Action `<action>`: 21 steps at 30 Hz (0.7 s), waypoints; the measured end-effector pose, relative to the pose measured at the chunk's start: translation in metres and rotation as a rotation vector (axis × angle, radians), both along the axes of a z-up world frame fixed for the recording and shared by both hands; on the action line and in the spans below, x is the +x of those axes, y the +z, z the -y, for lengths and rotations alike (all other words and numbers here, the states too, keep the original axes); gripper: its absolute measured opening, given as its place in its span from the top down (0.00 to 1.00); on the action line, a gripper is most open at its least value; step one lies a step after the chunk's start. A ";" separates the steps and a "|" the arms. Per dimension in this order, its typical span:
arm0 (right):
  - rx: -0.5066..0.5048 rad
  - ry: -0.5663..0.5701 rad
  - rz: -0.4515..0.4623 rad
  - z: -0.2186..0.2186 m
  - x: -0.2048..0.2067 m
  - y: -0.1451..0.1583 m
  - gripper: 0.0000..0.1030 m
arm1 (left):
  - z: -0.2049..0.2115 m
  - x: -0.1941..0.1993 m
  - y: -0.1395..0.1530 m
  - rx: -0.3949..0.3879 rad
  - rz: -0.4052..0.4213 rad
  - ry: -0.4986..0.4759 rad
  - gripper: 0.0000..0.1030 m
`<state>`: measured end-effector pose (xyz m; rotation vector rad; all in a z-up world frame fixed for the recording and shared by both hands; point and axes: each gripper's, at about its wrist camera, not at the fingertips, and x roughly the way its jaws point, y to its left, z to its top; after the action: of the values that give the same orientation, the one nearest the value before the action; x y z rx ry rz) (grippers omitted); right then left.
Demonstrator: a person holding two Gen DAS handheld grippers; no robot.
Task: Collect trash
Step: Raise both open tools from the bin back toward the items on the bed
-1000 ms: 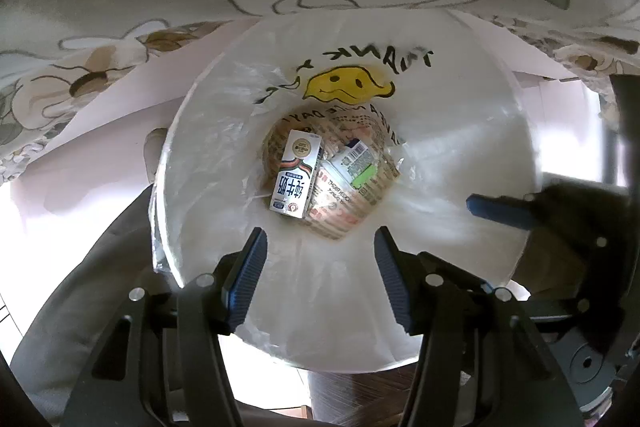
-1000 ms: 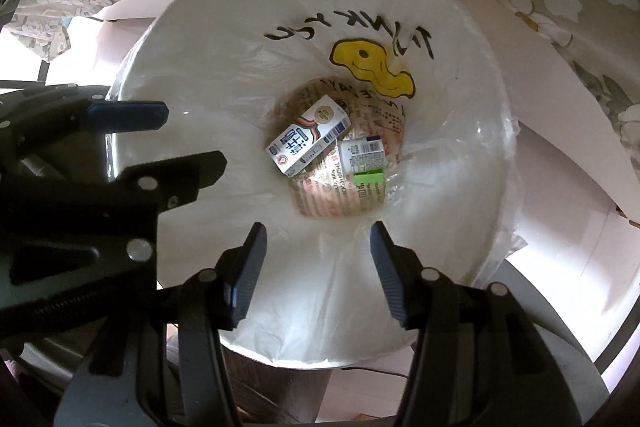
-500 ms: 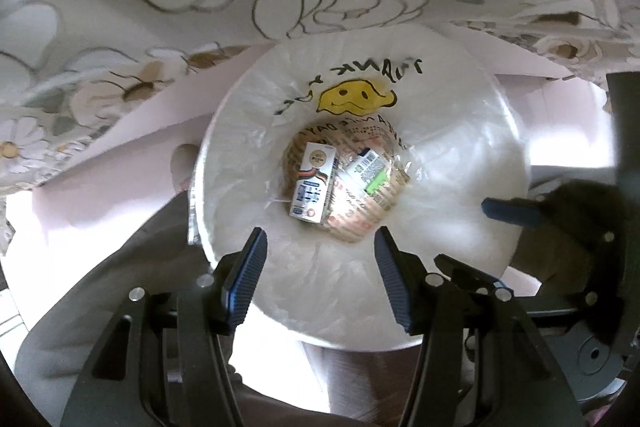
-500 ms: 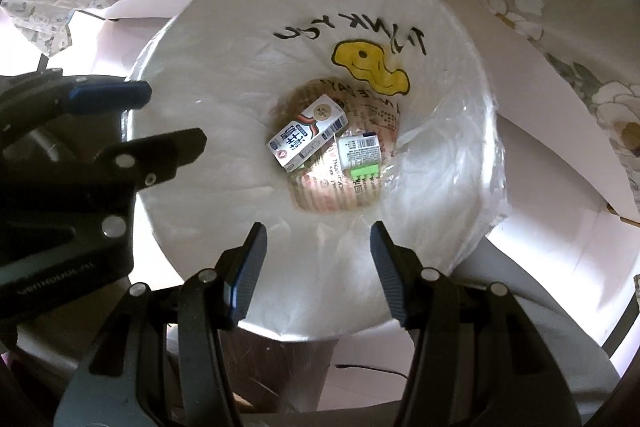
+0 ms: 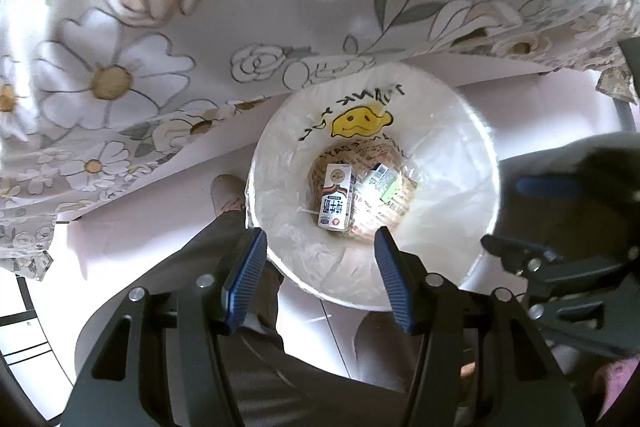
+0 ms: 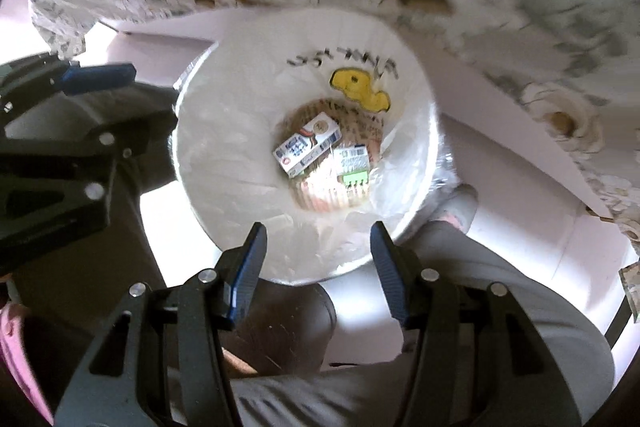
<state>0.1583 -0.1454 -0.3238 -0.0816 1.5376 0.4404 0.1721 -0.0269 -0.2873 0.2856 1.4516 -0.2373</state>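
The left gripper (image 5: 320,269) stood partly open, nothing between its blue pads – and the right gripper (image 6: 316,269) likewise, jaws apart and empty. Both pointed down into a white-lined trash bin (image 5: 452,147) printed with a yellow smiley (image 5: 358,121). A floral tablecloth (image 5: 160,27) overhung the bin's rim at twelve o'clock; the person's trouser leg (image 5: 256,367) and shoe (image 5: 226,193) lay at eight o'clock. Deep at the bin's bottom – well apart from either gripper – a milk carton (image 5: 337,203) lay with a green-labelled pack (image 5: 382,183) just beside it at three o'clock.
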 end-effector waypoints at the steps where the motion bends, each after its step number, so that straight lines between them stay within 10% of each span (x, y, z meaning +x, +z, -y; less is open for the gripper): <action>1: 0.004 -0.003 0.012 0.001 -0.001 0.008 0.47 | 0.001 -0.001 0.005 -0.004 0.005 0.000 0.43; 21: 0.029 0.036 0.356 0.027 0.011 0.202 0.38 | -0.021 0.017 0.169 -0.108 0.200 0.014 0.29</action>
<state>0.1690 -0.1720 -0.1222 -0.1570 1.1807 0.4495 0.1895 -0.0064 -0.1181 0.2046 1.2386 -0.2670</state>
